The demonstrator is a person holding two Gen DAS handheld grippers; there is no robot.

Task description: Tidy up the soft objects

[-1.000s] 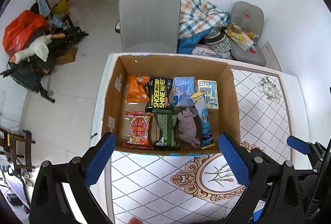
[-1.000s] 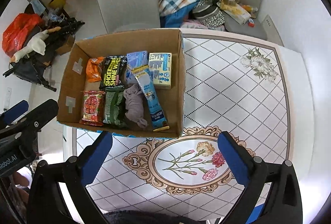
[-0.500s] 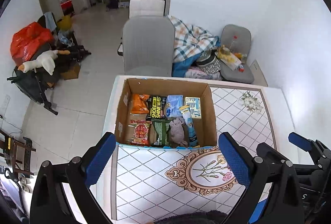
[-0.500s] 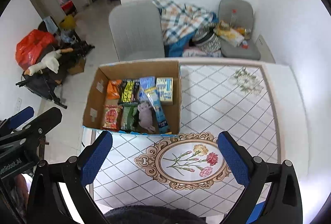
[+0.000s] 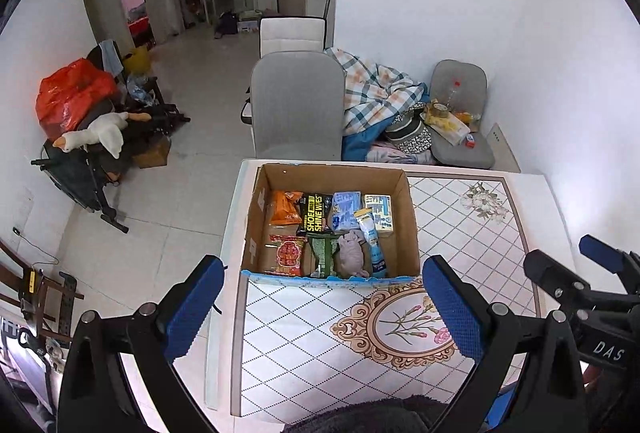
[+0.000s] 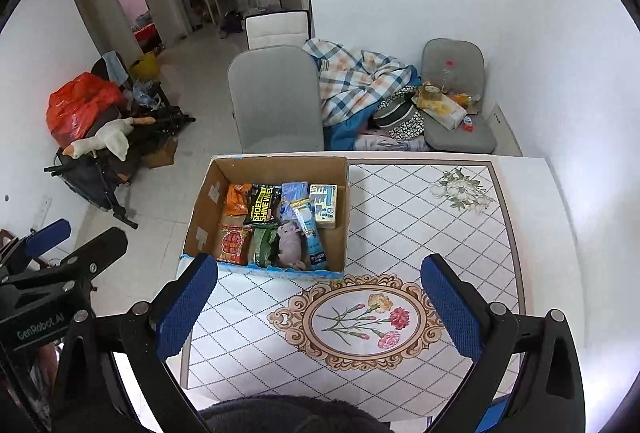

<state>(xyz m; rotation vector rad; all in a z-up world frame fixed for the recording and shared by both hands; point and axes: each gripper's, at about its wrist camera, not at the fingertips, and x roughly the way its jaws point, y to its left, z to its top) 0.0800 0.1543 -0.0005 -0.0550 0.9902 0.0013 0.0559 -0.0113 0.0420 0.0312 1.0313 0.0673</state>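
Note:
An open cardboard box [image 5: 406,217] [image 6: 200,209] stands on the table's far left part. It holds several soft packets: an orange bag [image 5: 285,207], a black shoe wipes pack [image 5: 316,212], a red snack pack [image 5: 288,255], a green pack [image 5: 323,253], a mauve cloth [image 5: 354,253] [image 6: 291,243], a blue tube pack [image 5: 374,239] and a pale box [image 5: 380,214]. My left gripper [image 5: 324,309] is open and empty, high above the table's near side. My right gripper [image 6: 318,305] is open and empty, to the right of the left one.
The table [image 6: 420,225] has a white diamond-patterned cloth with a flower medallion [image 6: 360,317]. A grey chair [image 5: 296,105] stands behind the box. A plaid blanket [image 5: 376,89] and a cluttered seat [image 5: 460,129] lie by the wall. Bags and a toy goose [image 5: 96,133] are on the left.
Both grippers have pulled up and back from the box, which now looks smaller and farther. Both stay open and empty. The box contents have not moved.

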